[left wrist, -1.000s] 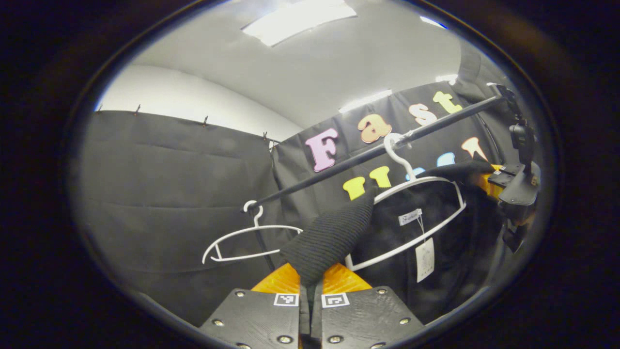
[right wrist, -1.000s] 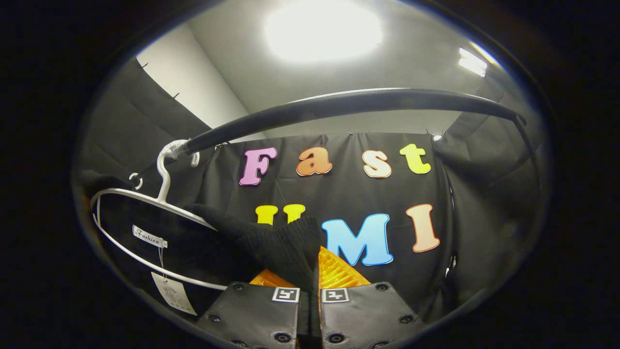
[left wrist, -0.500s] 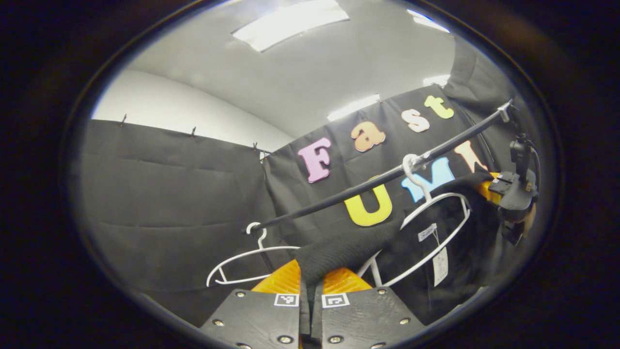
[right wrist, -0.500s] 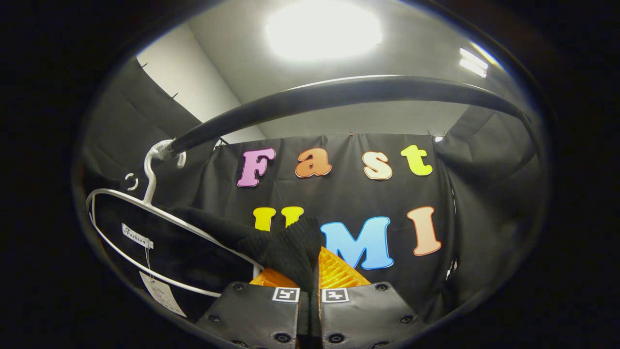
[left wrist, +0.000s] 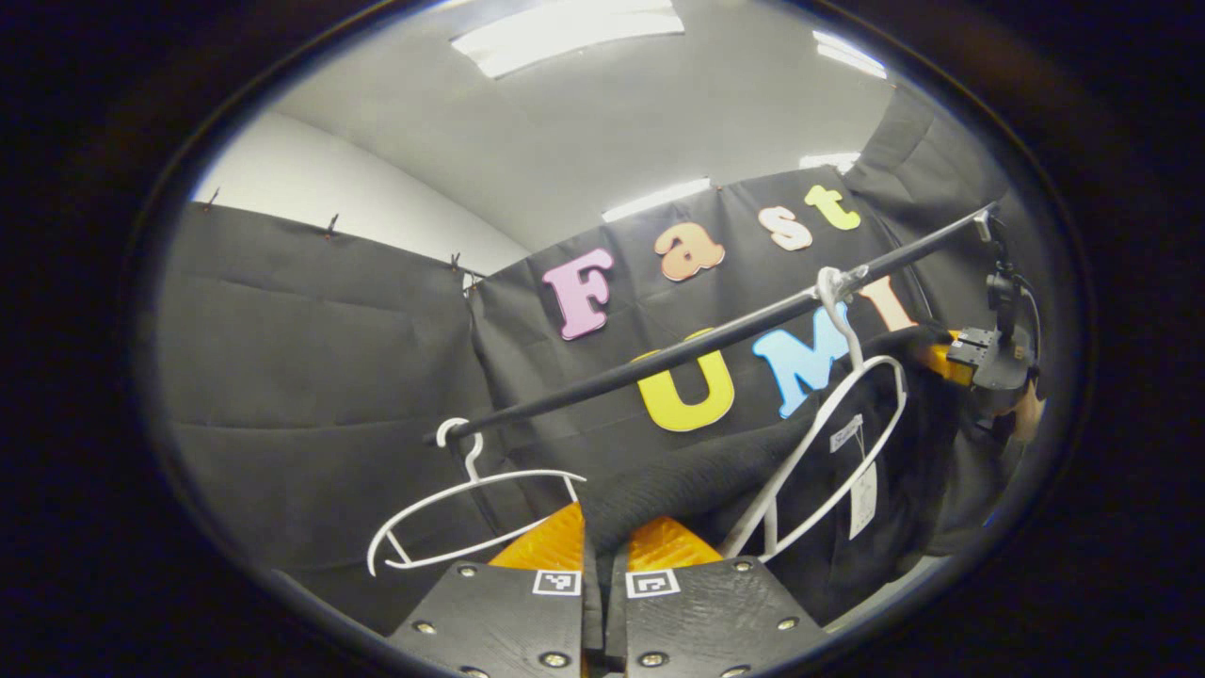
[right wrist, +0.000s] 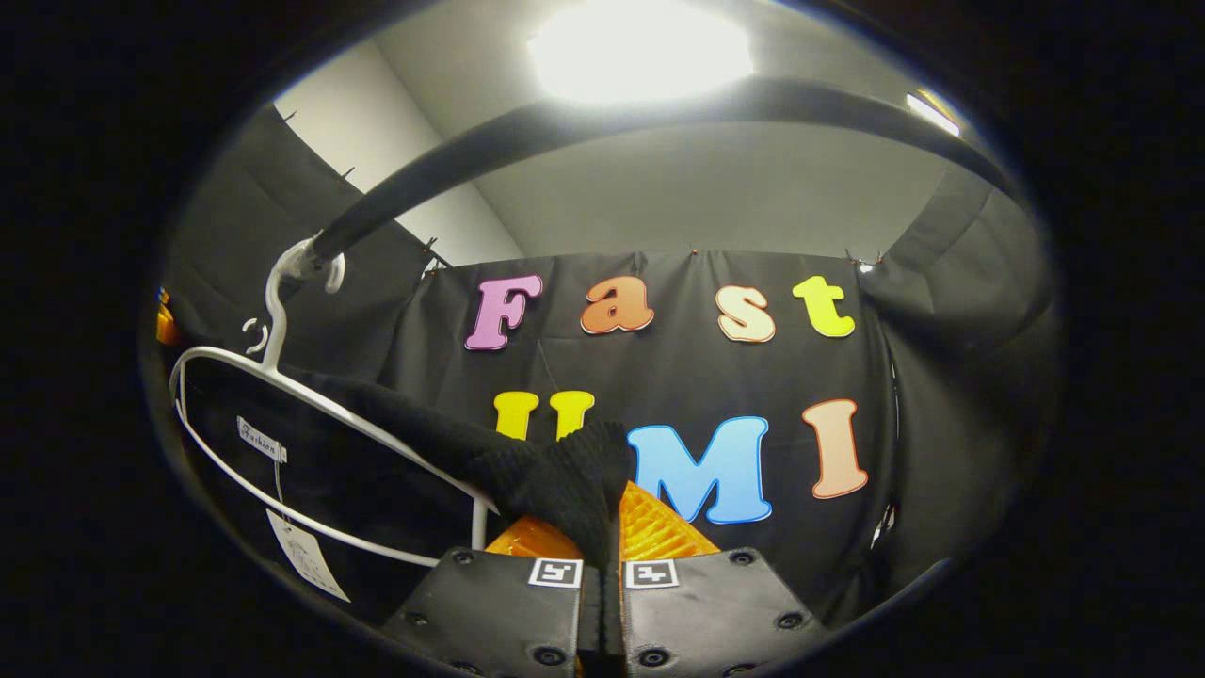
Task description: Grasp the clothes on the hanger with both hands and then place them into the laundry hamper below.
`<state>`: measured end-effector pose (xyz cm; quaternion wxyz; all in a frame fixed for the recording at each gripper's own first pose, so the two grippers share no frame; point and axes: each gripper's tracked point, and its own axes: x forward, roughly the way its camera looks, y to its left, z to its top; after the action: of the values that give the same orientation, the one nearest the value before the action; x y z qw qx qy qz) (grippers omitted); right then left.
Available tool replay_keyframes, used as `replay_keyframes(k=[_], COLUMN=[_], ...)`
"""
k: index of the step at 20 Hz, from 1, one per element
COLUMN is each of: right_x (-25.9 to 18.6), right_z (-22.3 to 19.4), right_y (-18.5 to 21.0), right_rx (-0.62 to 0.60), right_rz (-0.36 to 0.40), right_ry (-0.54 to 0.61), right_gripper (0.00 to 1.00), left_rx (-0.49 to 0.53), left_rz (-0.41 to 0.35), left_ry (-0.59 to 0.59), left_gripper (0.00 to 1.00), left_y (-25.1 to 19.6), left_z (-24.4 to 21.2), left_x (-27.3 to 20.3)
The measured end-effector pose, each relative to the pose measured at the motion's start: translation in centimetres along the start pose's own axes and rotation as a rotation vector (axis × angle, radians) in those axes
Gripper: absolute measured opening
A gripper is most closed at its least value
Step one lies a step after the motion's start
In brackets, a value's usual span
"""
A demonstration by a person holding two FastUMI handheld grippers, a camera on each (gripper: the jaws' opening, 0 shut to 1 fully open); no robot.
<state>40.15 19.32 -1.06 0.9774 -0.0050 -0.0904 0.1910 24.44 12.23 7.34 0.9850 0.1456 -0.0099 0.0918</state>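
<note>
A black knit garment (left wrist: 697, 476) hangs over a white hanger (left wrist: 828, 443) hooked on the black rail (left wrist: 715, 344). My left gripper (left wrist: 602, 551) is shut on one ribbed shoulder of it. My right gripper (right wrist: 602, 541) is shut on the other shoulder of the garment (right wrist: 555, 476), beside the same hanger (right wrist: 282, 395). In the left gripper view the right gripper (left wrist: 984, 358) shows far right, held by a hand. A paper tag (left wrist: 861, 485) dangles from the collar label.
A second, bare white hanger (left wrist: 461, 504) hangs farther left on the rail. The rail (right wrist: 584, 132) arcs close overhead in the right gripper view. Black cloth walls surround the booth, with ceiling lights above.
Both grippers have dropped and pulled outward with the garment. The rail has risen in the right gripper view, and the garment's hanger has tilted steeper and slid right in the left gripper view.
</note>
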Motion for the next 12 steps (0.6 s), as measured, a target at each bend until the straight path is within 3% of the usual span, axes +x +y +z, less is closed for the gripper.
replay_keyframes(k=[8,12], right_x=[1.2,1.1], right_z=[-4.2,-5.8], right_y=[0.3,0.1], right_rx=[0.104,0.071], right_rz=[0.004,0.004], right_ry=[0.124,0.138], right_gripper=[0.02,0.03], left_rx=[-0.059,-0.077], left_rz=[-0.094,-0.123], left_ry=[0.091,0.133], left_gripper=[0.02,0.02], left_y=[-1.6,-3.9], left_z=[-5.6,-8.7], left_x=[3.2,3.2])
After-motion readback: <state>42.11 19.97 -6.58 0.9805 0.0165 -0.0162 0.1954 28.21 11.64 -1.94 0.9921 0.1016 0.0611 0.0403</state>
